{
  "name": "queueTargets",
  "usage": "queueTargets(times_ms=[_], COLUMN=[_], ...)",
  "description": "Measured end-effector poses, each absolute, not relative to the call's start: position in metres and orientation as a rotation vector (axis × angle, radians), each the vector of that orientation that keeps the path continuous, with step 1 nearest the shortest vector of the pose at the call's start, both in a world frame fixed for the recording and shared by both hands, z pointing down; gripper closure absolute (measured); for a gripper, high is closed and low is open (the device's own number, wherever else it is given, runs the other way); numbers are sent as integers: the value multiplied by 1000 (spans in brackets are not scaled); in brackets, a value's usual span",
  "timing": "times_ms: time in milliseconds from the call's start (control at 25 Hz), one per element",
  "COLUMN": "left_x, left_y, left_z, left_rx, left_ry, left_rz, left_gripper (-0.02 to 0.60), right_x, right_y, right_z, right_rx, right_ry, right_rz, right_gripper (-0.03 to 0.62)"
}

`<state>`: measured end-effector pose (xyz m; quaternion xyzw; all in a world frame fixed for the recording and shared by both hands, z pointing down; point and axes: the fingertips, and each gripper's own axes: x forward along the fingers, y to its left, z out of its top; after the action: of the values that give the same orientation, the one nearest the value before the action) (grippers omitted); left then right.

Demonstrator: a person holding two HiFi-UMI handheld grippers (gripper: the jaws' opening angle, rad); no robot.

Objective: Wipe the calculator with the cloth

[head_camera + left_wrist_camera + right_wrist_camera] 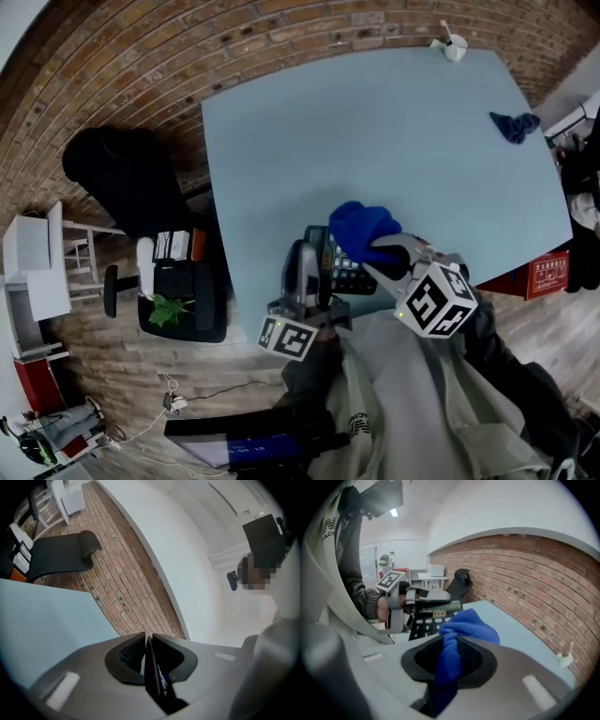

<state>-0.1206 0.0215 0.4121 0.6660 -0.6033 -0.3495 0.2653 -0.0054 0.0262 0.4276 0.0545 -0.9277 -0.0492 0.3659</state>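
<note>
A black calculator point(339, 266) with white keys is held up over the near edge of the pale blue table point(394, 141), and its keys face the right gripper view as the calculator point(433, 616). My left gripper point(309, 272) is shut on its thin edge point(151, 677). My right gripper point(389, 253) is shut on a bright blue cloth point(362, 230), whose bunched end lies against the calculator's face. In the right gripper view the cloth point(461, 630) bulges out past the jaws in front of the keys.
A second dark blue cloth point(514, 125) lies at the table's far right, and a small white cup point(454, 47) stands at its far edge. Left of the table are a black chair point(131, 178), a black bin point(183, 295) and white furniture point(37, 262) on the brick floor.
</note>
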Motion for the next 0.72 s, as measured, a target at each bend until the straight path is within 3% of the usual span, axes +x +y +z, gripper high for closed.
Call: queueTargets(times_ms=[120,440,720], left_x=[-134,-128,-159], left_y=[24,13,-1], left_z=[419,434,499], left_rx=[1755,1720,1641], left_ry=[-1664,-1666,-1705], left_rz=[-962,-964,-884], left_gripper=[554,552,552], right_x=[4,-46,-5], right_y=[31,56,-4], right_z=[438,445,515], right_rx=[137,2,234], right_ry=[-2363,-2448,-2420], right_rz=[-46,-116,233], right_gripper=[517,517,517])
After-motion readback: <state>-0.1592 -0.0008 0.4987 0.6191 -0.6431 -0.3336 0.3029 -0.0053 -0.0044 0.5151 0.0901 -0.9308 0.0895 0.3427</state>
